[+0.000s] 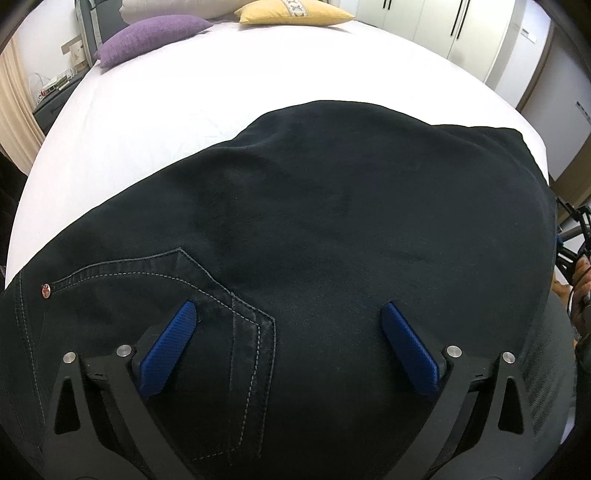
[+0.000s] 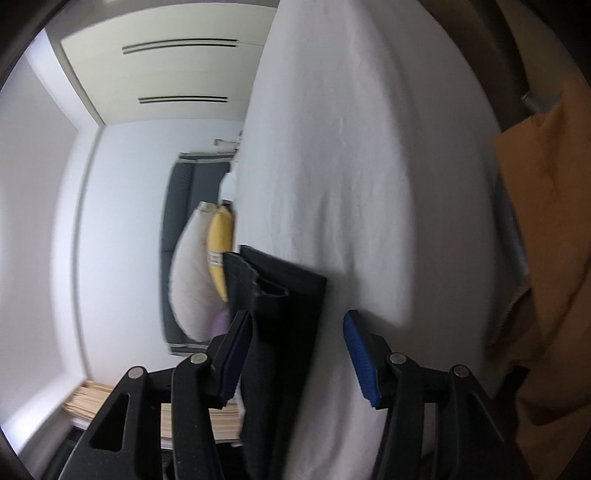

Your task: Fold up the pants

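Dark navy pants [image 1: 314, 229] lie spread on the white bed [image 1: 166, 110], filling most of the left wrist view, with a stitched back pocket [image 1: 147, 288] near the waist. My left gripper [image 1: 288, 314] is open, its blue pads [image 1: 170, 343] hovering just over the pants at the pocket. In the right wrist view, rolled sideways and blurred, my right gripper [image 2: 295, 325] is open around the pants' leg end [image 2: 280, 295], which lies on the white sheet [image 2: 351, 166]; the hem opening shows between the fingers.
A purple cushion [image 1: 147, 38], a yellow cushion [image 1: 291, 13] and a white pillow lie at the bed's head. White wardrobe doors [image 1: 443, 26] stand at the far right. An orange cloth [image 2: 546, 258] fills the right edge of the right wrist view.
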### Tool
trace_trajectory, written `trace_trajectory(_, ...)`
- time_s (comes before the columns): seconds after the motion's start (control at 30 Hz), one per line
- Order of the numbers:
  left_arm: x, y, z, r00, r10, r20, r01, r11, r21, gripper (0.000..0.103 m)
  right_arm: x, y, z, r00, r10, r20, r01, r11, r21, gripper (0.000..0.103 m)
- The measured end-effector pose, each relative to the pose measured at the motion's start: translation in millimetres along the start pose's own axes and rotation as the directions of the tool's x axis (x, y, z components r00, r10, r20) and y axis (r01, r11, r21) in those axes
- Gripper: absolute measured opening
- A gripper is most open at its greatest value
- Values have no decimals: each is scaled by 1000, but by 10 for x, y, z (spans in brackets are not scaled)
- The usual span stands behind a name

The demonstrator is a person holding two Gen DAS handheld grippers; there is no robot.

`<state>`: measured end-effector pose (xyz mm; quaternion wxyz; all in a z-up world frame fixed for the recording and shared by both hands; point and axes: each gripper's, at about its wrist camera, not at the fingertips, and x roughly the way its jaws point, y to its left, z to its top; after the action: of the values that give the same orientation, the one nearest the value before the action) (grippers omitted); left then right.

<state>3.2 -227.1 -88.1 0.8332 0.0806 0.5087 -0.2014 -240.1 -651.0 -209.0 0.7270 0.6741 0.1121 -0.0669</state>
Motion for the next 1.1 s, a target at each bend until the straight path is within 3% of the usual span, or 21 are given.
trace_trajectory(0.2,17,-43,22,1000,1,3,-1,1000,-1,103,28,43,12,986,162,-37,-161,987,9,55)
trace_trajectory(0.33,-31,10,-35,1000,-1,3,1,1000,-2,103,142,6,15,977,193,-95,-193,981,12,55)
trace_trajectory(0.47,-31,15,-37,1000,-1,1,1,1000,-3,103,222,-25,87,969,238,-68,-236,971,45,53)
trace_trajectory(0.53,-26,46,-51,1000,-2,0,2,1000,-3,103,316,67,114,974,215,-73,-215,977,16,45)
trace_trajectory(0.6,-39,114,-74,1000,0,0,0,1000,-3,103,429,151,127,982,167,-89,-168,986,-9,29)
trace_trajectory(0.63,-37,73,-65,1000,2,-1,-2,1000,-3,103,500,197,138,987,128,-92,-131,991,-30,15)
trace_trajectory(0.67,-38,69,-62,1000,3,-2,-3,1000,-4,103,595,276,150,992,88,-90,-93,994,-57,11)
trace_trajectory(0.9,-11,41,-46,1000,13,-3,-13,1000,-3,103,522,502,45,998,-53,-29,48,987,-155,8)
trace_trajectory(1.1,-6,54,-92,1000,2,7,-2,1000,-5,103,550,962,-132,990,-139,7,135,944,-302,7)
